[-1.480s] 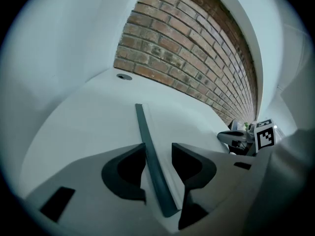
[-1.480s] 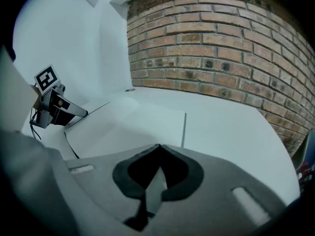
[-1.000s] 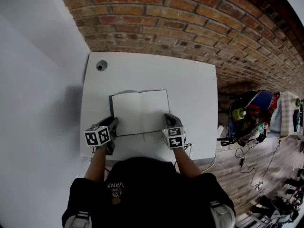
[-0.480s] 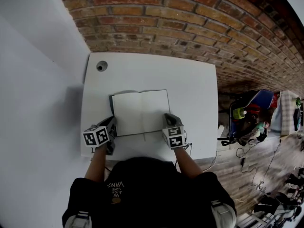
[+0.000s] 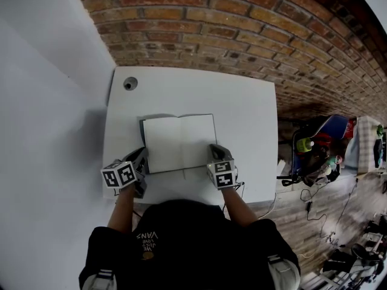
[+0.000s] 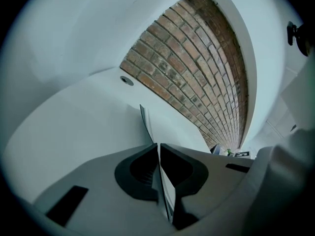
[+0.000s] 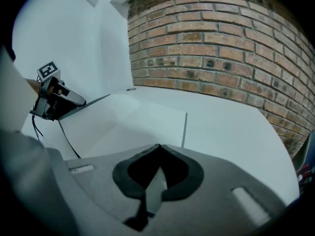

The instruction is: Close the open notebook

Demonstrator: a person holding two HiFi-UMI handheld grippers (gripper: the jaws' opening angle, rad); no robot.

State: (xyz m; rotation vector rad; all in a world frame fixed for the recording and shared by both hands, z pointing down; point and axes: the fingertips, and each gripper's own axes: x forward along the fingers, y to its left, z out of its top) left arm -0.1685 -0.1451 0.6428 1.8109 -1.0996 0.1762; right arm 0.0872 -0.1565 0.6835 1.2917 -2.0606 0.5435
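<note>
Now notebook (image 5: 179, 142) edge between closing jaws of left hand-held gripper (image 6: 158, 146)

One notebook (image 5: 179, 142) lies open at the middle of the frame, showing two blank pages. It rests on one white tabletop (image 5: 242, 113), which has one round hole (image 5: 129, 84) near its upper left corner. There are two tongs. The left tongs (image 5: 143, 154) are at the book's lower left, jaws closing with the notebook's edge between them. The right tongs (image 5: 213, 148) are at its lower right. Two marker cubes show, the left cube (image 5: 119, 175) and the right cube (image 5: 221, 174). One brick wall (image 5: 242, 35) fills the top of the frame. One person (image 5: 187, 240) fills the bottom centre. The clutter at the right edge is too small to count.
</note>
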